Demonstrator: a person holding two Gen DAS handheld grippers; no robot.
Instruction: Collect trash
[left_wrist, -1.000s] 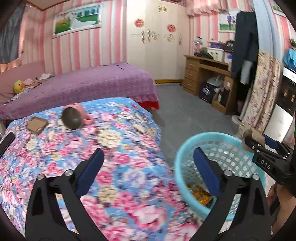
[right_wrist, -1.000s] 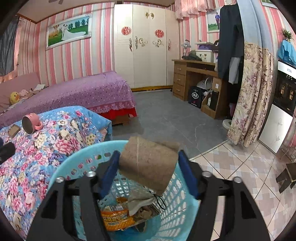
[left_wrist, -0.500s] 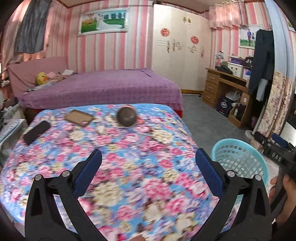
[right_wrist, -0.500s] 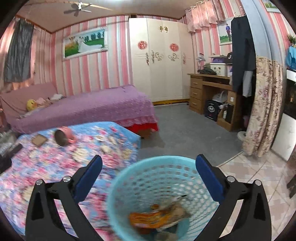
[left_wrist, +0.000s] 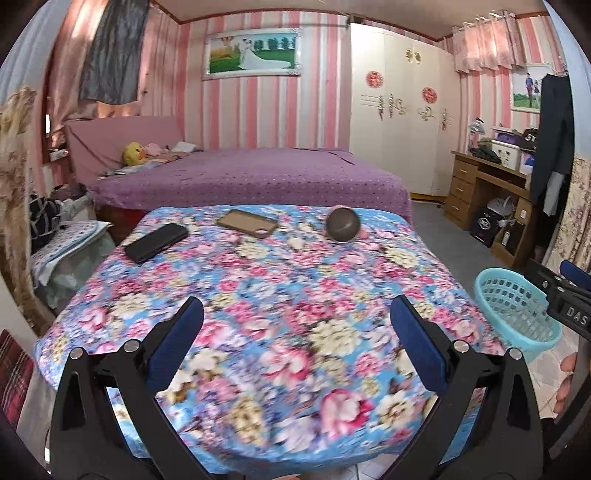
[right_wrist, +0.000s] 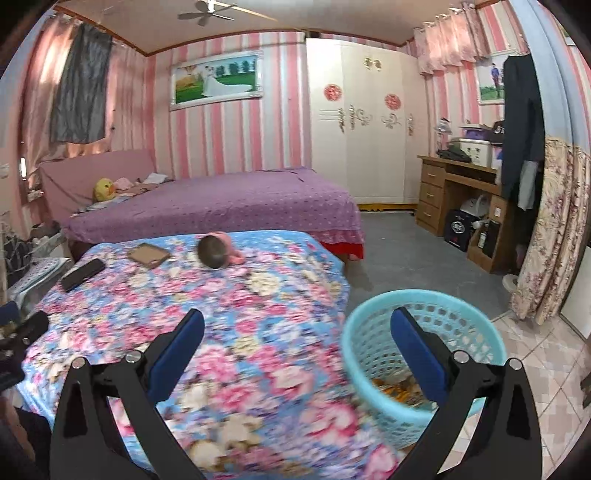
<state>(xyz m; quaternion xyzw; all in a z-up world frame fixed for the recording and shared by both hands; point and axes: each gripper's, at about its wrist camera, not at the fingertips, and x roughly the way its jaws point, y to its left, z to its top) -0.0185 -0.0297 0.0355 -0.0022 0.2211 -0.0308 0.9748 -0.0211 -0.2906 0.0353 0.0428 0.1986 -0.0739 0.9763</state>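
A light blue plastic basket (right_wrist: 424, 343) stands on the tiled floor beside the flowered table (right_wrist: 221, 332); orange wrappers and scraps lie in its bottom (right_wrist: 399, 389). It also shows in the left wrist view (left_wrist: 513, 314) at the right. My right gripper (right_wrist: 297, 347) is open and empty, above the table's edge, left of the basket. My left gripper (left_wrist: 295, 339) is open and empty over the flowered table (left_wrist: 258, 295). The right gripper's side shows in the left wrist view (left_wrist: 561, 291) over the basket.
On the table's far side lie a black phone (left_wrist: 157, 242), a brown phone case (left_wrist: 246, 223) and a pink mug on its side (left_wrist: 342, 224). A purple bed (left_wrist: 251, 177) stands behind, a wooden desk (left_wrist: 487, 188) and flowered curtain (right_wrist: 546, 229) to the right.
The right gripper opened and let the cardboard roll fall into the basket, then drew back and left. The left gripper pulled back and swung left, so the whole table shows.
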